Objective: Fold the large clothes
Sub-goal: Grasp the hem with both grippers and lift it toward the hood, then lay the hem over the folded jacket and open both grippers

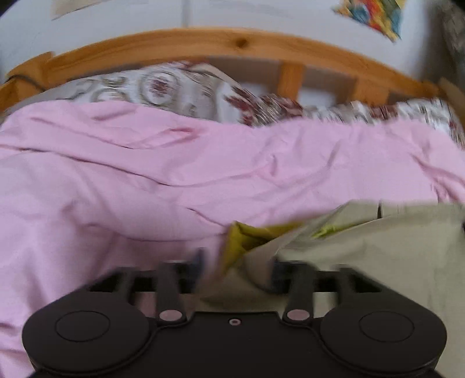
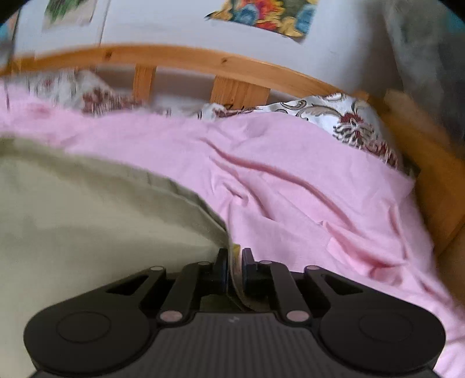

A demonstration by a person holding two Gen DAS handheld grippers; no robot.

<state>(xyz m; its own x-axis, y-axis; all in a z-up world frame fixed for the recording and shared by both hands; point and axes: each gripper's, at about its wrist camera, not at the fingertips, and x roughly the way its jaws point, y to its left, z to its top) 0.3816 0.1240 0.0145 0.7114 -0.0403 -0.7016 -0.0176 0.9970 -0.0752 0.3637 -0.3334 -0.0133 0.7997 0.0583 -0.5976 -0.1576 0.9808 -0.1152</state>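
Note:
A beige garment (image 1: 363,256) with a yellow-green lining (image 1: 247,235) lies on a pink bedsheet (image 1: 145,174). My left gripper (image 1: 235,267) is low over the garment's left edge; its fingers stand wide apart with cloth bunched between them, and the view is blurred. In the right wrist view the same beige garment (image 2: 87,218) fills the lower left. My right gripper (image 2: 234,266) is shut on the garment's right edge, with a thin fold of cloth pinched between the fingers.
A wooden headboard (image 1: 232,43) (image 2: 203,62) runs across the back. Floral pillows (image 1: 174,87) (image 2: 348,122) lie under it. The bed's wooden side rail (image 2: 436,180) is at the right. Pictures hang on the white wall (image 2: 270,14).

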